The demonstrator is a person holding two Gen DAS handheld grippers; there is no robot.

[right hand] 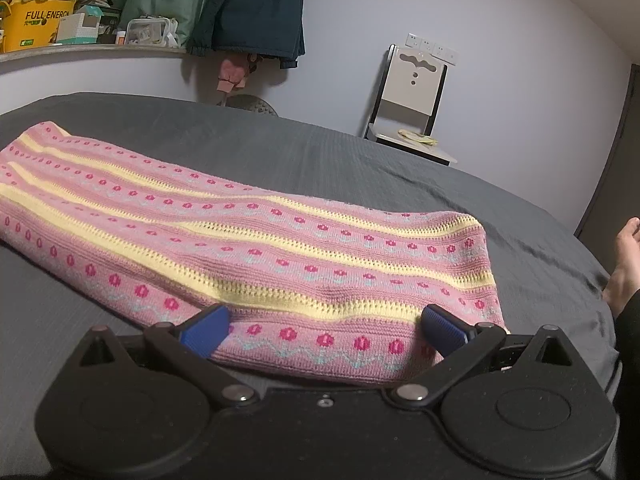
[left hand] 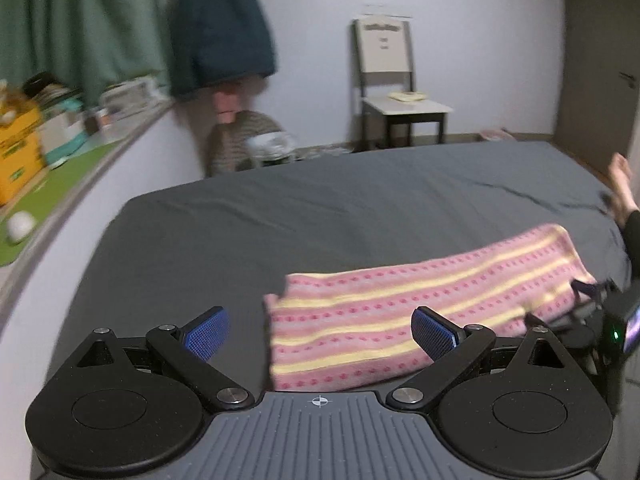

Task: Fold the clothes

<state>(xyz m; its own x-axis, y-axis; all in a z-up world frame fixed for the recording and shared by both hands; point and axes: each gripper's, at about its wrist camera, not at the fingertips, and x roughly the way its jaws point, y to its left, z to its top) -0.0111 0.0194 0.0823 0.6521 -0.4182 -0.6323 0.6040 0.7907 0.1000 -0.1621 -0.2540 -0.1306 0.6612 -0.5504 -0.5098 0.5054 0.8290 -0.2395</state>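
A pink knit garment [left hand: 420, 300] with yellow stripes and red flower dots lies folded into a long band on the grey bed [left hand: 320, 208]. My left gripper [left hand: 320, 334] is open, its blue pads wide apart over the band's left end. The right wrist view shows the same garment [right hand: 248, 248] stretching away to the left. My right gripper [right hand: 324, 330] is open too, with the band's near edge lying between its blue pads [right hand: 204, 334]. The right gripper's body [left hand: 600, 320] also shows at the garment's right end in the left wrist view.
A person's bare foot [right hand: 626, 264] and dark sleeve rest at the bed's right edge. A chair [right hand: 412, 108] stands against the far wall. A ledge [right hand: 80, 54] with boxes runs along the left wall, and dark and green clothes [right hand: 256, 4] hang above it.
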